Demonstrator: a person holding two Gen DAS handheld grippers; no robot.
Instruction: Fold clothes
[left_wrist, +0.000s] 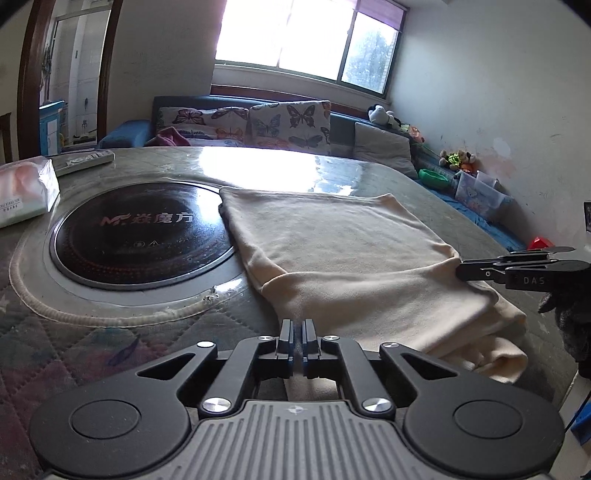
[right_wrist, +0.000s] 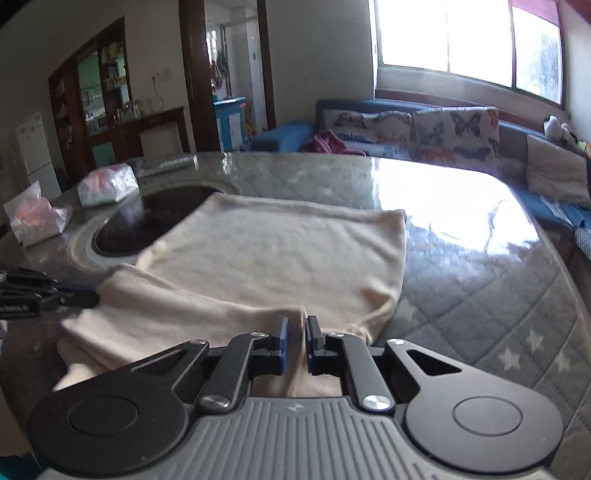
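Closest to the left wrist camera, the left gripper (left_wrist: 298, 325) has its jaws drawn nearly together on the near left edge of the cream garment (left_wrist: 343, 243), which lies flat on the quilted table (left_wrist: 110, 343), one corner overlapping the round black hob (left_wrist: 144, 232). From the right wrist, the right gripper (right_wrist: 296, 321) pinches a raised ridge of that cloth's near edge — a firm bite, it seems. To fold well, lift both held corners together, keep the edge taut between them, and carry it level toward the far hem — unequal height would likely skew the crease.
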